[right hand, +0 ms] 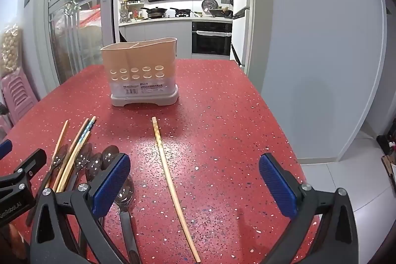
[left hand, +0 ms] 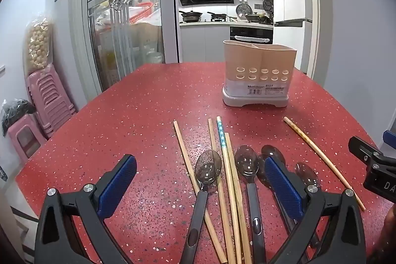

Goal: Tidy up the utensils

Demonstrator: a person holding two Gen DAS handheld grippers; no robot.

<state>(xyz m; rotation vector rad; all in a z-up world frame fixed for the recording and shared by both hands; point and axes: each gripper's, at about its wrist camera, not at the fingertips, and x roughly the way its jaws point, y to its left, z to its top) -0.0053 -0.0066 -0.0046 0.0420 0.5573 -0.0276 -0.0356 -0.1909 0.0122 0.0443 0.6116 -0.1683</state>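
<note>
Left wrist view: the left gripper [left hand: 200, 171] is held spread to its widest above the red speckled table [left hand: 138, 115], and nothing is gripped. Between and beneath its blue pads, a cluster of chopsticks [left hand: 229, 180] and dark-handled spoons [left hand: 207, 168] is laid out on the table, the sticks running roughly lengthwise and partly overlapping, one of them marked with a blue pattern. One spoon bowl is partly hidden behind the right-hand blue pad [left hand: 284, 187]. A single chopstick [left hand: 321, 157] is seen lying apart, off to the right, at a slant. Farther back, the beige utensil holder [left hand: 258, 73] is stood upright on its grey base, divided inside, with no utensil seen in it. At the right edge, part of the right gripper [left hand: 371, 170] is caught.

From the right wrist, the right gripper [right hand: 194, 176] is likewise seen fully spread and holding nothing. The lone chopstick [right hand: 170, 180] is framed between its fingers, flat on the table, untouched. The cluster is found at the left, near the holder [right hand: 141, 73] side of the frame.
</note>
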